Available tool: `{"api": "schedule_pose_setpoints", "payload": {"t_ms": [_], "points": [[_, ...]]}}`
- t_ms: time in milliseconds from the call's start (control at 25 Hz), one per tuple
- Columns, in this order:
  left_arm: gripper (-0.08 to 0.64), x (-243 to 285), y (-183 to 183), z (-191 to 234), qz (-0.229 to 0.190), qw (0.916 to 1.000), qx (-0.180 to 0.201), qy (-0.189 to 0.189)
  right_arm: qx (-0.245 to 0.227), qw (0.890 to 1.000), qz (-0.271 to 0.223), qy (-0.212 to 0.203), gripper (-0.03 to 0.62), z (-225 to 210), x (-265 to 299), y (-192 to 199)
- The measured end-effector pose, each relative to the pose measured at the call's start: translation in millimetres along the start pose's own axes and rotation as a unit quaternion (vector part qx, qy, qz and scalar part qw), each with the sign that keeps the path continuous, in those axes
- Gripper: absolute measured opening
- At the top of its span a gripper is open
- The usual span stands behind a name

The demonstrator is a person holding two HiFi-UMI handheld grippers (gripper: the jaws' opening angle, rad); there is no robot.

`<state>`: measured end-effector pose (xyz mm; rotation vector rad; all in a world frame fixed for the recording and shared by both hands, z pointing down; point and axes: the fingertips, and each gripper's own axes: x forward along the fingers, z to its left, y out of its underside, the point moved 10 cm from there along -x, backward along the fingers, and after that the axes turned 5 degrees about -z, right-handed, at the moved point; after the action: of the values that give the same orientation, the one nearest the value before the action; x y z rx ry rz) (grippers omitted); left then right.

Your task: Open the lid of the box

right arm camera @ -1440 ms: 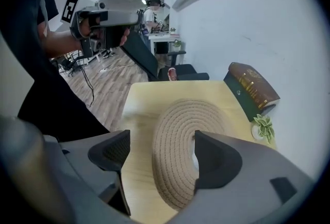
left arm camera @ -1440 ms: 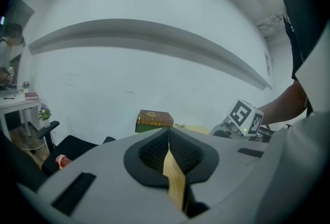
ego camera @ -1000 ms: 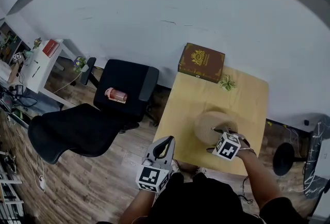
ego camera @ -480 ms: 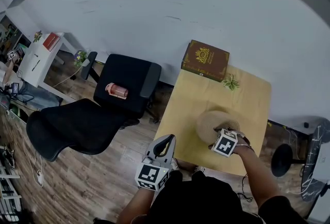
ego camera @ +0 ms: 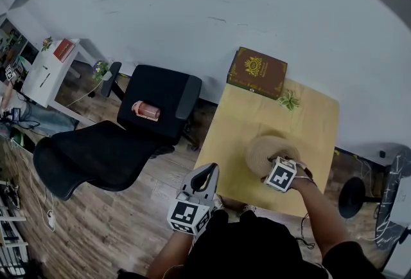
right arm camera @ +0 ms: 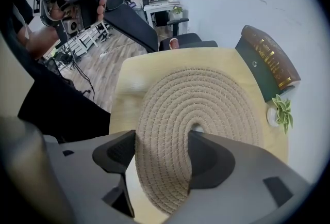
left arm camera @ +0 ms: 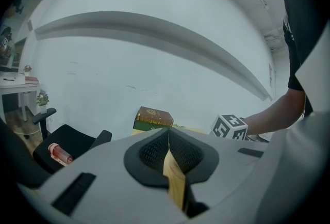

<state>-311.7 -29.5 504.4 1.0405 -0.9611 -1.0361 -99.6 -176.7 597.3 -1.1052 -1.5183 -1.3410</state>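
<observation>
Straddling round coiled beige rope lid [right arm camera: 206, 99]: right gripper [right arm camera: 161, 140], jaws just closing, not clamped; left gripper [left arm camera: 168, 135] clenched, empty.

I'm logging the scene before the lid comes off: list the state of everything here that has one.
Round tan woven-rope lid: down, not lifted.
Right gripper: jaws have just been closing, lid's near part between them, no firm grip visible.
Left gripper: shut, empty.
Brown-and-green book-shaped box: closed.
Pink bottle: lying on the black chair seat.
</observation>
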Motion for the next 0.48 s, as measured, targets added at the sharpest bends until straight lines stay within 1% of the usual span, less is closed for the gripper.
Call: {"api": "schedule_pose_setpoints", "payload": {"t_ms": [480], "points": [[0.021,-3,-1,-4,0.003,1.0000,0.002,0.001,0.000,0.999,-0.015,0.051,0.327,12,-14,-2]]}}
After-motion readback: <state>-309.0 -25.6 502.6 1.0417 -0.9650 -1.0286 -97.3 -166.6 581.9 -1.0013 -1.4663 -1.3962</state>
